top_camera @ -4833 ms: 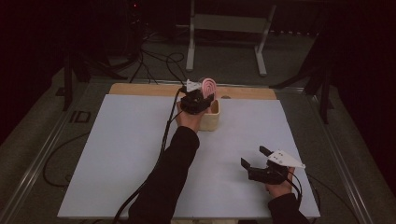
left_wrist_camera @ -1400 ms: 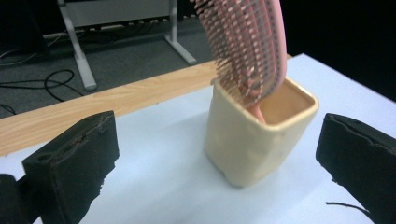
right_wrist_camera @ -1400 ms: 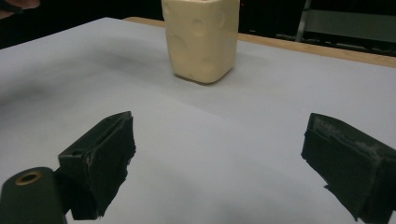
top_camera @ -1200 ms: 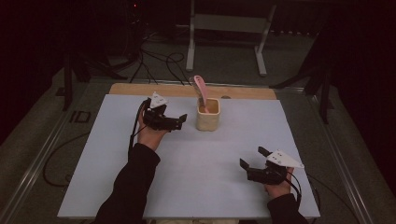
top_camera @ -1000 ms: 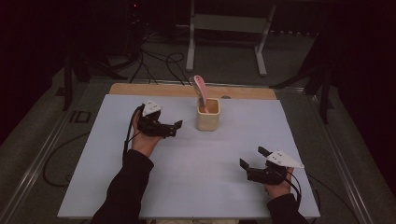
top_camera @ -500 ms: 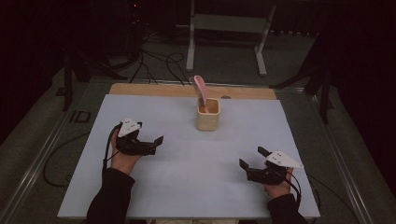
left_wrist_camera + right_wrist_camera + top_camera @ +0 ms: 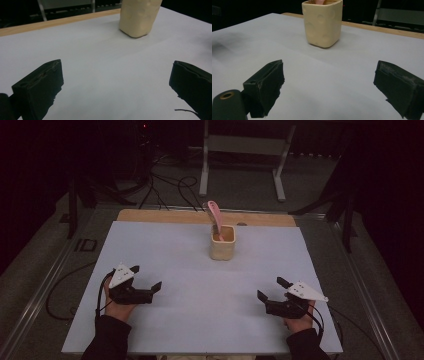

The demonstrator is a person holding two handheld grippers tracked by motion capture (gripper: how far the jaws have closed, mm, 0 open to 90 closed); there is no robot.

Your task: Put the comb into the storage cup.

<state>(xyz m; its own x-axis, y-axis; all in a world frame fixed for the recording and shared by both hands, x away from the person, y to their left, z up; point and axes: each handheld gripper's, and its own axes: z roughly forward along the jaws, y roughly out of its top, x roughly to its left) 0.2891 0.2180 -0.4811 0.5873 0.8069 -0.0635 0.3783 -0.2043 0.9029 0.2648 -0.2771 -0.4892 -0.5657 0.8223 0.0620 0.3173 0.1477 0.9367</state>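
— While the cream square cup [image 7: 222,243] stands upright toward the far middle of the white table [image 7: 200,320], what sits in it?

— A pink utensil [image 7: 214,214], its handle leaning up and toward the far edge. Its lower end is hidden inside the cup, so I cannot tell what kind of utensil it is.

— Is either tool touching the cup?

— No. Both are well apart from it, near the table's front edge. The left gripper [image 7: 148,284] is at the near left, held in the person's left hand [image 7: 119,309], jaws spread wide with nothing between them. In the left gripper view the cup [image 7: 139,17] sits ahead, beyond the open jaws.

— And the other one?

— The right gripper [image 7: 271,289] is at the near right, in the right hand [image 7: 299,322], jaws also wide apart and empty. In the right gripper view the cup's [image 7: 323,22] dimpled side faces the camera, with bare table between it and the jaws.

— Anything beyond the cup?

— A wooden strip [image 7: 165,216] runs along the table's far edge, then cables [image 7: 165,185] on the floor and a metal stand [image 7: 245,150].
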